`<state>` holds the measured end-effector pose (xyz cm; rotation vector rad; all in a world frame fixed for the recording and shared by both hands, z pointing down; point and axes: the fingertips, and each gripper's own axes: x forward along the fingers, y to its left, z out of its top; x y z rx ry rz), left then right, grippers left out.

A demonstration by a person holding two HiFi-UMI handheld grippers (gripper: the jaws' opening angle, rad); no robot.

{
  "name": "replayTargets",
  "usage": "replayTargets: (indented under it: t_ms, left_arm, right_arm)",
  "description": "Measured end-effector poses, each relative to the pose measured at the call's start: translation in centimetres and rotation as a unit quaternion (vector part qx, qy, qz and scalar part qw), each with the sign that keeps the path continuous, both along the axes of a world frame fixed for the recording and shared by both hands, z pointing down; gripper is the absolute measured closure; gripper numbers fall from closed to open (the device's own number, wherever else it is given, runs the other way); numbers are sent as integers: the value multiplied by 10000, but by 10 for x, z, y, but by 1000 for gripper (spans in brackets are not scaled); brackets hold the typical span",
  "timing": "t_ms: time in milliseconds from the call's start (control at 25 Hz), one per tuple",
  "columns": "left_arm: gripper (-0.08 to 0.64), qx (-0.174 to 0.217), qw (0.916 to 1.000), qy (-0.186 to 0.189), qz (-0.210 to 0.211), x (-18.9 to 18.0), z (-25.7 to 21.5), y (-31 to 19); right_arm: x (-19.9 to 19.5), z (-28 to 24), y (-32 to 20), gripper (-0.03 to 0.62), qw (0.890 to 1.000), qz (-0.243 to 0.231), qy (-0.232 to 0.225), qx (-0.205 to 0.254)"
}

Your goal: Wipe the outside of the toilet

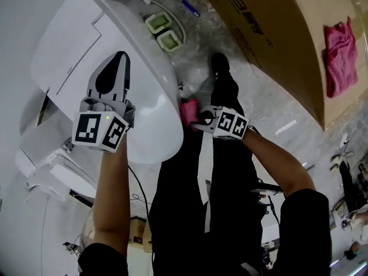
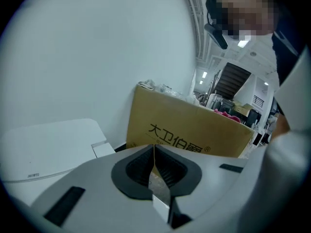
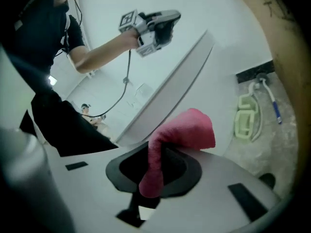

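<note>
While I am looking steeply down past my own black trousers (image 1: 190, 200), both bare forearms are reaching forward with a tool each. The right gripper (image 1: 198, 120) is sitting just past my knees, at about 12 o'clock from the middle of the head view. Its jaws are clamping a pink cloth (image 1: 187, 112), and in its own view the cloth is running up between the two black pads and folding over toward 1 o'clock. The free end is lying right at the white side of the toilet (image 1: 150, 132); I cannot tell whether it is actually touching.

At 9 o'clock from that tool, the left gripper (image 1: 118, 61) is hovering over the toilet's closed lid, pointing toward 12 o'clock. Its jaws are meeting tip to tip, with nothing between them. The toilet itself is filling the head view from 9 to 11 o'clock, its rounded front pointing back at me and the lid running away toward the wall.

Farther out on the grey floor (image 1: 270, 102), my black shoe (image 1: 219, 63) is standing near the bowl. Beyond it, at 12 o'clock, two pale green trays (image 1: 163, 31) are lying side by side close to the toilet's base. A blue-handled tool (image 1: 190, 6) is resting just behind them. Farthest away, at 1 to 2 o'clock, a large cardboard box (image 1: 276, 33) is standing with a pink towel (image 1: 340, 56) draped on top.
</note>
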<state>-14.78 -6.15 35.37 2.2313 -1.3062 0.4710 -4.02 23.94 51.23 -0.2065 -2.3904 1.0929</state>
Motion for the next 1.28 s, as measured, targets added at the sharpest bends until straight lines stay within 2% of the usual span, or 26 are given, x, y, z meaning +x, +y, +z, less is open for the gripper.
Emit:
replayTargets:
  t_ms: [80, 160, 320, 440, 520, 600, 720, 880, 1000, 1280]
  left_arm:
    - [538, 19, 9999, 15, -114, -7, -5, -7]
    - [538, 61, 9997, -16, -251, -17, -11, -18]
    - [538, 137, 9982, -135, -569, -40, -18, -51]
    - [538, 179, 9971, -251, -694, -57, -20, -78]
    - [538, 175, 9962, -335, -788, -69, -17, -95]
    - [538, 128, 9954, -384, -871, -81, -10, -109]
    - [538, 59, 9953, -370, -889, -91, 1, -127]
    - [538, -26, 9956, -368, -864, -91, 13, -132]
    - [538, -158, 9953, -366, -880, -94, 21, -128]
    - [538, -270, 9955, -272, -862, -93, 31, -125]
  right_arm:
    - [8, -4, -67, 528, 9959, 615, 311, 578]
    - [7, -13, -143, 528, 9843, 1227, 443, 1192]
    - [-26, -37, -288, 528, 9582, 1973, 138, 2066]
    - [-69, -47, -377, 528, 9440, 2249, -184, 2407]
    - [-101, -40, -423, 528, 9402, 2364, -246, 2441]
    - [-133, -21, -459, 527, 9402, 2372, -113, 2441]
    - [-177, 11, -489, 528, 9464, 2074, 41, 2476]
    - [-211, 39, -493, 526, 9577, 1557, -14, 2421]
    - [-218, 50, -488, 526, 9637, 1370, -110, 2290]
    - [-214, 56, -468, 528, 9719, 1406, -403, 1842]
